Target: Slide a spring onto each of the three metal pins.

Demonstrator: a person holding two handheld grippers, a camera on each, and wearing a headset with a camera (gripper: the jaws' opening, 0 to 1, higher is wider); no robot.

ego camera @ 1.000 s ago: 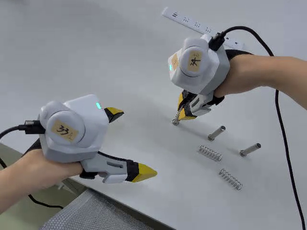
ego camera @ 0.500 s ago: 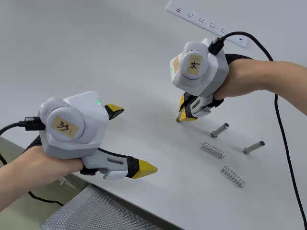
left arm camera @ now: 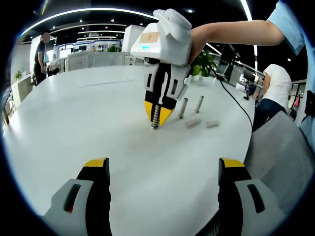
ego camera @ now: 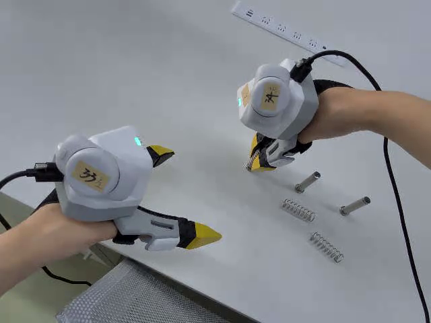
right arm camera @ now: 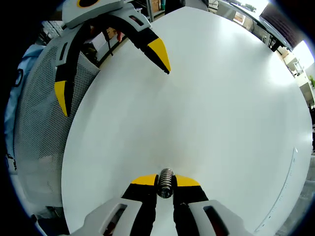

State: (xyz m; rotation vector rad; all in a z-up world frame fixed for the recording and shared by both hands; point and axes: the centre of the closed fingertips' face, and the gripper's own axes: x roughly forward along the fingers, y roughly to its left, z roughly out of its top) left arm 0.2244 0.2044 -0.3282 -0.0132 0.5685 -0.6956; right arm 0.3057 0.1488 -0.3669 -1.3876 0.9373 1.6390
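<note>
While the left gripper [ego camera: 185, 195] hovers nearest, at the desk [ego camera: 135, 81] edge, its fingers [left arm camera: 96, 164] are wide apart and empty. Two loose springs [ego camera: 297, 210] lie further right, and two bare pins [ego camera: 307, 182] just beyond. Past them, the right gripper [ego camera: 259, 161] has its fingers closed on the held spring [left arm camera: 155, 116], upright and apparently over a pin, tip at the desk. Judgement: springs are light, squashy, prone to roll; grip mid-coil, gently. Pins are stiff and slippery.
</note>
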